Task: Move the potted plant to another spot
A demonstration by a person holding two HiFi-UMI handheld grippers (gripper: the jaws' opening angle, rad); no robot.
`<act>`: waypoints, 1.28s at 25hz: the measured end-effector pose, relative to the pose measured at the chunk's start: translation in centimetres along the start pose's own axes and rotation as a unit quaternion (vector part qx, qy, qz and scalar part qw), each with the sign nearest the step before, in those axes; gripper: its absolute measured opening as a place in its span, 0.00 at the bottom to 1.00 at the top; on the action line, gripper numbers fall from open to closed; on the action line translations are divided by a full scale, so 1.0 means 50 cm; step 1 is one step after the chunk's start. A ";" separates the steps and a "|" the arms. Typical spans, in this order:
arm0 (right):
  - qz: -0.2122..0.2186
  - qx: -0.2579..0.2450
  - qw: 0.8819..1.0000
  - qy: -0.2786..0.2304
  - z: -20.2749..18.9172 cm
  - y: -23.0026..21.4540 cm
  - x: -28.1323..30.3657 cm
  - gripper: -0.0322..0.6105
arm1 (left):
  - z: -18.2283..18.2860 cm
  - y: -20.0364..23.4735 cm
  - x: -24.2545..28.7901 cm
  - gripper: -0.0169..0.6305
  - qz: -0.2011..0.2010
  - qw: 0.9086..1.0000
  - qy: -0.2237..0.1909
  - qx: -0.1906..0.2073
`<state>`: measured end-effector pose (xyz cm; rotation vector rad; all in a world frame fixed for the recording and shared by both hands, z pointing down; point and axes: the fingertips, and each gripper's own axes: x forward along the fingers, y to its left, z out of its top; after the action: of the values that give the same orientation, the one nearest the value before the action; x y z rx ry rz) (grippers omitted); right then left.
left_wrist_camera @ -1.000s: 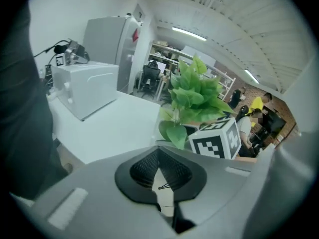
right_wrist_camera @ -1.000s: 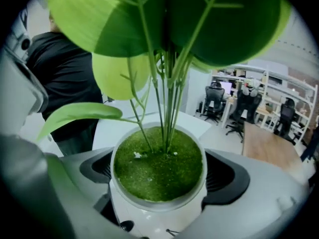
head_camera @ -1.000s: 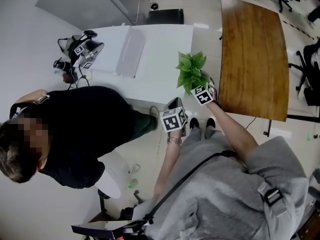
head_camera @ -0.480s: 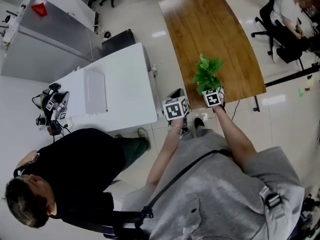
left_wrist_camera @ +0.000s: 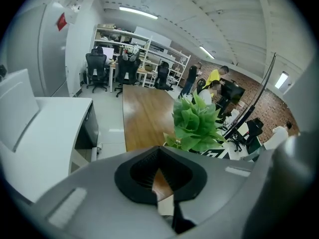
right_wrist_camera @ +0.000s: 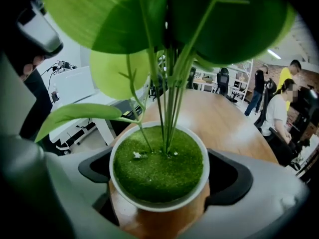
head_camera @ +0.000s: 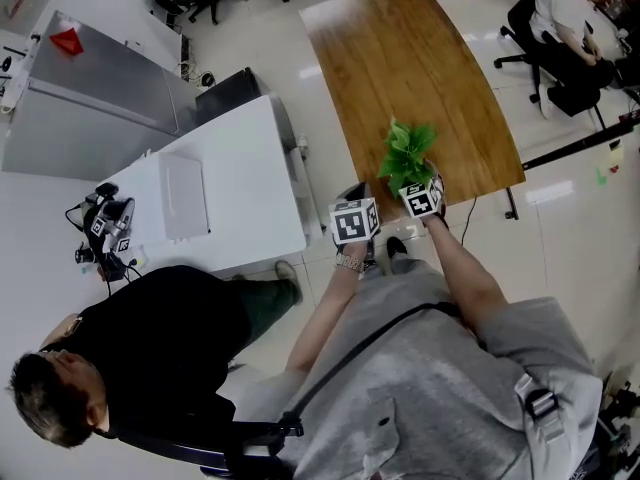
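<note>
Between the jaws of the right gripper [head_camera: 422, 200] the potted plant [right_wrist_camera: 158, 176] sits clamped by its smooth pot [right_wrist_camera: 149, 207]. It is probably light and slippery with floppy leaves [right_wrist_camera: 119, 14], so the pot is the place to hold. The left gripper [left_wrist_camera: 162, 180] is closed and empty.

I'm in an open office here: long wooden table [head_camera: 420, 78], white desk [head_camera: 230, 148], swivel chairs [left_wrist_camera: 95, 66] by cluttered shelves [left_wrist_camera: 149, 46], strip lights [left_wrist_camera: 135, 12] overhead, people [right_wrist_camera: 274, 119] at workstations.

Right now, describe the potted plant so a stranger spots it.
Find the long brown wooden table. At its near end, the right gripper is shut on a leafy green plant in a round white pot. It is the only plant in view.
</note>
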<state>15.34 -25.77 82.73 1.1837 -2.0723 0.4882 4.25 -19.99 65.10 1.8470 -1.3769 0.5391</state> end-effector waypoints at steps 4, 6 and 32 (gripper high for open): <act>0.025 -0.007 1.000 -0.003 -0.014 0.007 0.006 0.93 | -0.007 -0.009 -0.004 0.04 0.006 1.000 -0.001 0.002; 0.038 0.000 0.999 0.015 -0.034 0.009 0.004 0.96 | -0.016 -0.014 -0.006 0.04 0.011 1.000 0.001 0.001; -0.009 0.135 0.991 -0.010 -0.074 0.300 -0.479 0.05 | -0.347 -0.046 -0.319 0.04 -0.010 1.000 -0.029 -0.001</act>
<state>12.14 -1.44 68.18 1.3641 -2.0572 0.7711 2.93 3.61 63.84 1.8855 -1.3954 0.4776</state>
